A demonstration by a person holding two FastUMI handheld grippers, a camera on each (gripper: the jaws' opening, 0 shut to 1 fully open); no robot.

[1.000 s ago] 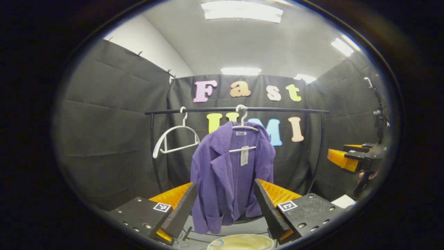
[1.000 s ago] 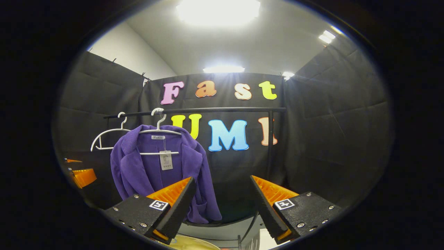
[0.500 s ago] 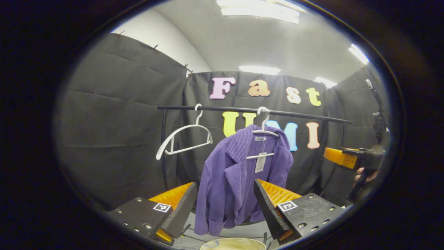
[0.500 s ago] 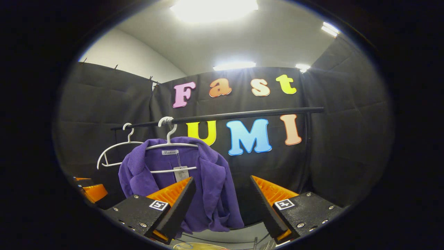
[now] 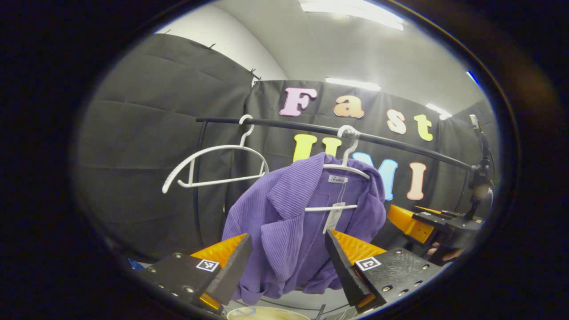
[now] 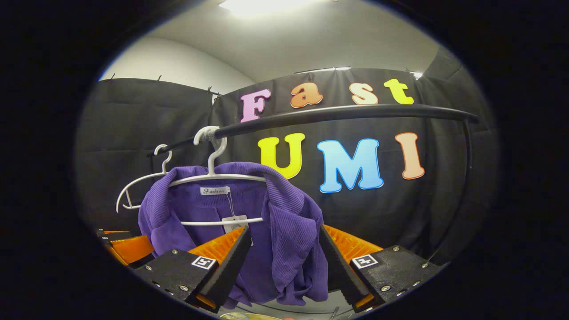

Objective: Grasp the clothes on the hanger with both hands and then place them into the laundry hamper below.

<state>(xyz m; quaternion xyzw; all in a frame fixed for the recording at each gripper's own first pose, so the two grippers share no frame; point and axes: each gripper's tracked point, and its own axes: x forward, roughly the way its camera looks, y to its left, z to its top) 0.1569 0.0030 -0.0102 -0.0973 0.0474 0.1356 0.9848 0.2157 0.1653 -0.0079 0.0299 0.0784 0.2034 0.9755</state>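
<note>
- While hung on white hanger [image 5: 344,171], purple jacket [image 5: 289,222] seen straight ahead of left gripper [image 5: 288,260], framed betw. its two spread fingers; no contact visible, fabric looks just beyond tips.
- Left gripper: fingers wide apart, nothing clamped.
- Same jacket [image 6: 284,231] in right gripper view ahead of right gripper [image 6: 282,255], its right front panel hanging betw. the spread fingers; right edge of cloth close to or touching right finger, cannot tell which.
- Right gripper: fingers wide apart, not pinching cloth.
- Hanger w/ jacket [image 6: 218,178] hooked on black rail [image 6: 338,113], up and ahead of right gripper; rail [image 5: 311,129] likewise above and ahead of left gripper.
- Jacket open at front, collar up by hanger shoulders, paper tag [image 5: 332,218] dangling inside from neck; tag [image 6: 233,222] just above right gripper's left finger in right gripper view.
- Second hanger, bare, white [image 5: 213,162], on same rail, up and to left of left gripper; also [image 6: 138,186] left of jacket in right gripper view.
- Right gripper [image 5: 420,222] seen far right in left gripper view, beside jacket's right edge, a hand [image 5: 446,253] below it.
- Left gripper [image 6: 126,246] seen low left in right gripper view, beside jacket's left sleeve.
- Pale round rim of laundry hamper [image 5: 266,313] directly below left gripper, under jacket hem; sliver [image 6: 242,316] below right gripper too.
</note>
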